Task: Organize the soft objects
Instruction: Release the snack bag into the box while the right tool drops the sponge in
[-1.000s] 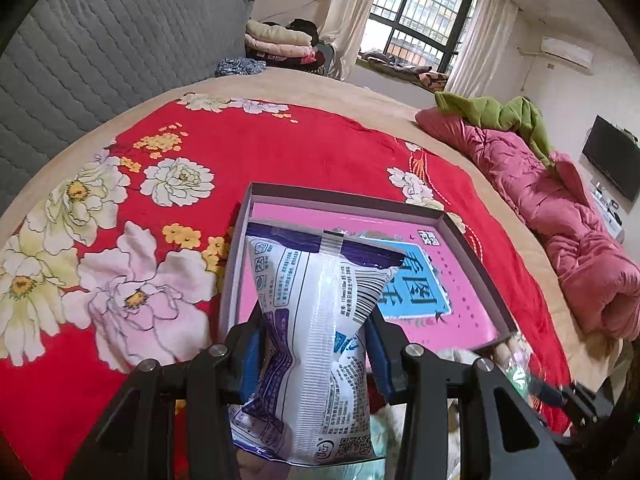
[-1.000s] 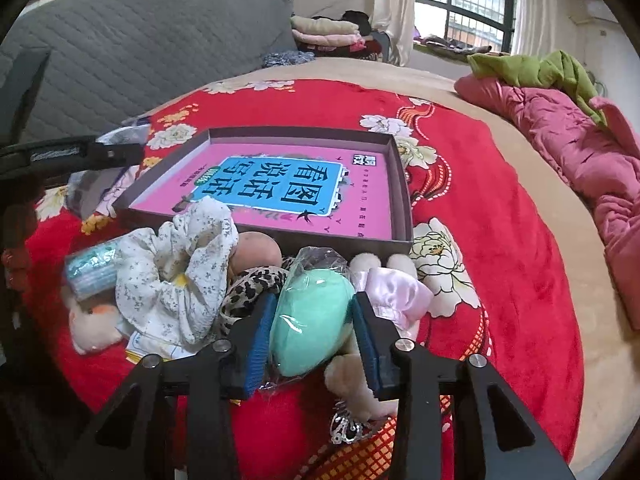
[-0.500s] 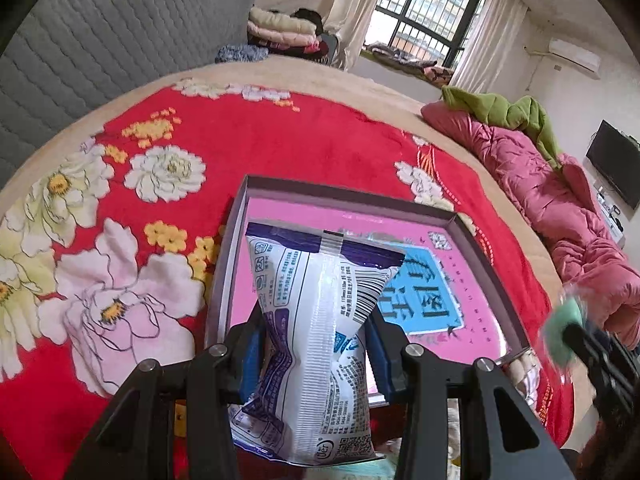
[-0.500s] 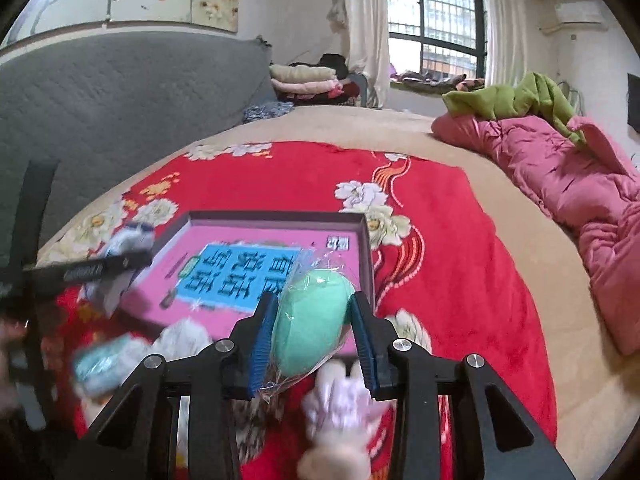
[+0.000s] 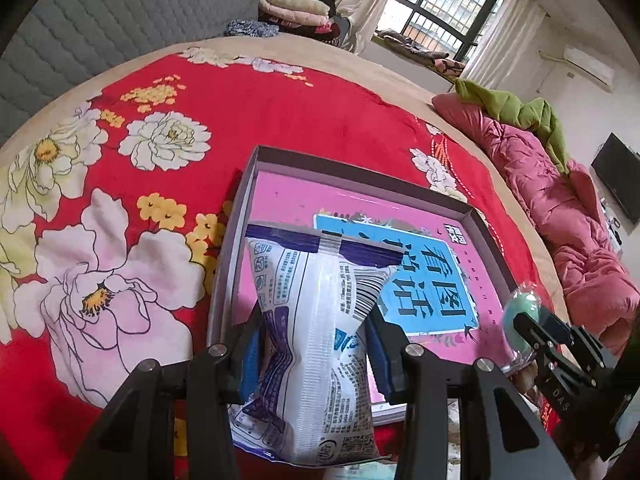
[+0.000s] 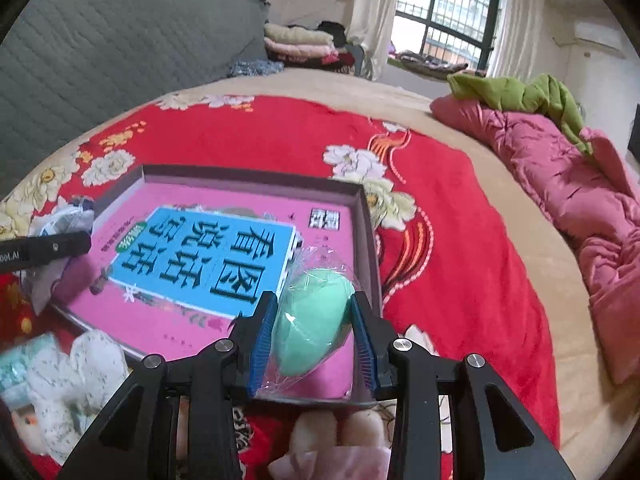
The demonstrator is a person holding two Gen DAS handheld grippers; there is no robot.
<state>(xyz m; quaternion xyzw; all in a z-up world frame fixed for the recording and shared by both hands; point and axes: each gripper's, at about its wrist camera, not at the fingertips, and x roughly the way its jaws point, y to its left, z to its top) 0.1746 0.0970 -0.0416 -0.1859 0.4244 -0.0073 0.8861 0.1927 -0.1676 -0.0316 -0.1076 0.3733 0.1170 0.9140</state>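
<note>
I work over a bed (image 5: 280,120) spread with a red flowered blanket, a window behind it. On it lies a shallow box (image 6: 366,216) with a pink and blue lining. My left hand-held gripper (image 5: 314,344) is clamped on a white snack bag (image 5: 316,340), upright, long axis pointing away from me, over the box's near left corner. My right hand-held gripper (image 6: 314,338) squeezes a wrapped green sponge (image 6: 310,320), narrow end toward me, over the box's near right corner.

left claw (image 5: 314,354) gripping white packet (image 5: 316,344), above box (image 5: 236,236)
</note>
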